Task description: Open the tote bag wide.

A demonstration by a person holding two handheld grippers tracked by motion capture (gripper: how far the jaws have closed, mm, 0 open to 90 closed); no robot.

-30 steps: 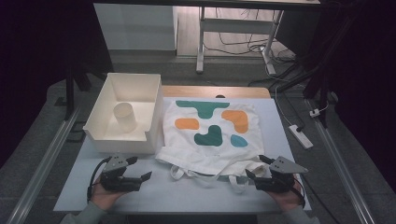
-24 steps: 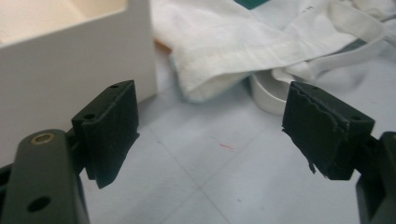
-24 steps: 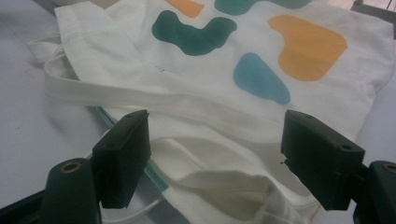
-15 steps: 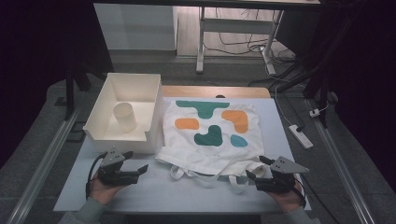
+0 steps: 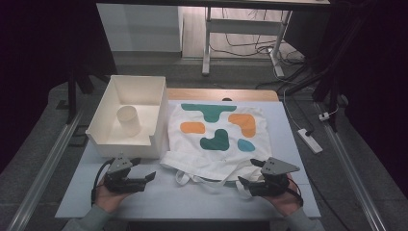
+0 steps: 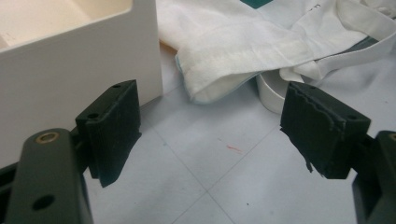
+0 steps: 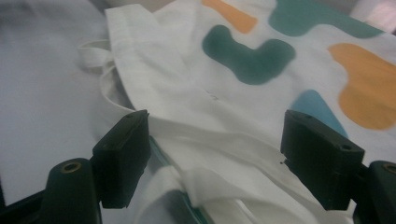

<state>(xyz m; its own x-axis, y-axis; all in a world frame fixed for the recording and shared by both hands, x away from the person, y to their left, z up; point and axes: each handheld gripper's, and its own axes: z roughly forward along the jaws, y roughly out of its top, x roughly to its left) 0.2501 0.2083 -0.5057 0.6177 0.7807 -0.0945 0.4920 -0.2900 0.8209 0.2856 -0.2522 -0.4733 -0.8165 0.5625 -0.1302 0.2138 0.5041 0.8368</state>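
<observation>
Dark floor and cable runs ring the pale tabletop (image 5: 159,202) I am working at, and nearly everything on it sits toward the far half. A white bag (image 5: 216,134) printed with green, orange and blue blobs lies flat across the middle, its open mouth and loose straps (image 5: 185,178) turned toward the near edge, which is where I can reach them. At the far-left corner stands a white bin (image 5: 108,139) with a pale cup (image 5: 129,120) upright inside it; the bag's left side lies just beside the bin's right wall. My left gripper (image 5: 144,175) rests low near the near-left corner, jaws wide apart with nothing between them, aimed at the bag's near-left hem (image 6: 219,86), close to the bin's corner. I judge it is waiting there to take that side of the opening. My right gripper (image 5: 245,182) is at the near edge of the cloth toward the right, also spread wide; in the right gripper view the hem and a strap lie between the jaws, yet the pads are not pressing on the fabric, so I hold nothing. Something white and round (image 6: 271,93) peeks from under the hem in the left gripper view; I cannot tell what it is.
</observation>
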